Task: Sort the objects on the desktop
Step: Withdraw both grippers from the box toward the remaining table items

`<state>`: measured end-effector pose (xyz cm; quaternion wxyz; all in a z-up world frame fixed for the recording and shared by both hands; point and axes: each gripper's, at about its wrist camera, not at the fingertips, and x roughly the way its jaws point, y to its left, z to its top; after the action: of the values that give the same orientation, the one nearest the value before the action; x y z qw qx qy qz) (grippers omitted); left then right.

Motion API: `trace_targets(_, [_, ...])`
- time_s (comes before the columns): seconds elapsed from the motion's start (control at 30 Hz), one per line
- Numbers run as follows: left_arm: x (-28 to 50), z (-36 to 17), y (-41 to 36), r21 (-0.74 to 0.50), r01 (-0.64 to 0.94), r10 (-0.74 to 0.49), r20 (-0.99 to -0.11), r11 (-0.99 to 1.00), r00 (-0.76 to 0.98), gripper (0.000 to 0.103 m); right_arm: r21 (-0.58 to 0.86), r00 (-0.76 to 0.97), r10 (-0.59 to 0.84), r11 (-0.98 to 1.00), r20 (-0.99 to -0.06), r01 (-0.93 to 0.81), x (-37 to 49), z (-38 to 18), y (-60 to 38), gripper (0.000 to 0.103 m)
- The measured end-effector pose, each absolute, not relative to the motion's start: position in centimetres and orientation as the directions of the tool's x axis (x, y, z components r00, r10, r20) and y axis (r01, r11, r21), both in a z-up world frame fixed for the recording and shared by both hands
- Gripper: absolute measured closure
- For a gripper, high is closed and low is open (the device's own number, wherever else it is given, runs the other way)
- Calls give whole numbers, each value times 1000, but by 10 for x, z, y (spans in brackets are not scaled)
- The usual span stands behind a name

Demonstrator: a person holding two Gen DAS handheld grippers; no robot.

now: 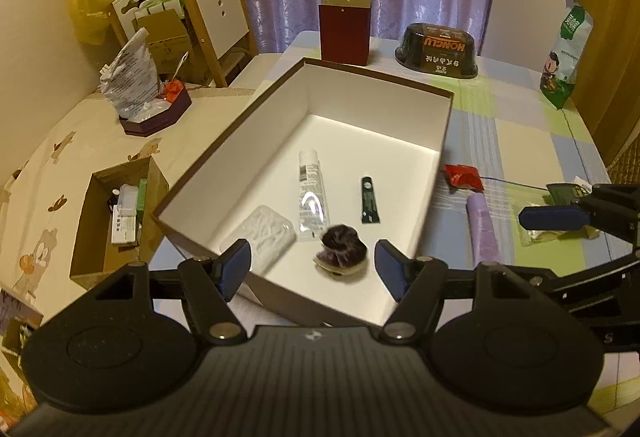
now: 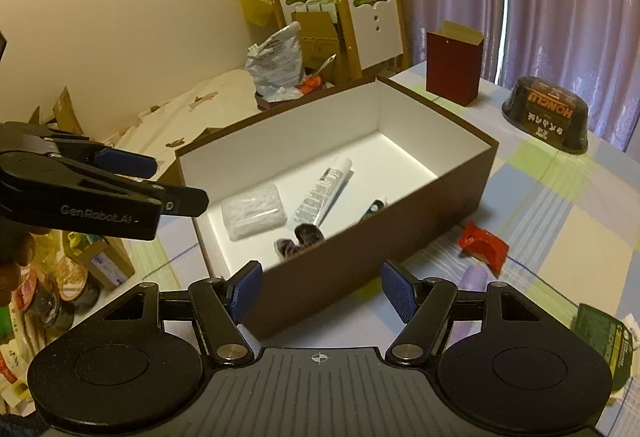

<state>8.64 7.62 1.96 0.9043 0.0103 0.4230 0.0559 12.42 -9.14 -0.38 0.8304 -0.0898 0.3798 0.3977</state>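
From the left wrist camera, the left gripper [image 1: 313,266] hangs over the near end of a large brown cardboard box [image 1: 224,141] with a smooth white inside, its blue-padded fingers [image 1: 236,263] spread apart and empty. On the box floor lie a clear plastic tube [image 1: 311,193] with a white cap, a slim dark green tube [image 1: 369,199], a translucent rectangular plastic packet [image 1: 266,233] and a soft, crumpled dark purple scrunchie [image 1: 343,247], blurred, just below the clear tube's end. To the right of the box, on the checked cloth of the tabletop [image 1: 520,141], rest a red crinkled wrapper [image 1: 464,176] and a pale lilac cylinder [image 1: 483,227]; the right gripper [image 1: 576,215] shows at the edge, side-on. From the right wrist camera, the right gripper [image 2: 320,295] sits low beside the box's brown outer wall [image 2: 360,257], its fingers [image 2: 398,295] wide apart with nothing between them. The same four things lie in the box's near half: packet [image 2: 254,212], clear tube [image 2: 324,191], green tube [image 2: 372,209] and scrunchie [image 2: 300,239]. The wrapper [image 2: 482,244] and lilac cylinder [image 2: 474,277] lie outside on the cloth, with a dark green packet [image 2: 604,333] at the far right.
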Motion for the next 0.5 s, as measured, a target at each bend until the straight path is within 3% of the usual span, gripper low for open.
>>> trace_targets(0.5, [66,15,-15,44,37,9,-756,998,655,38,172,448,520,770,-728,-615,111,-21,-196,34])
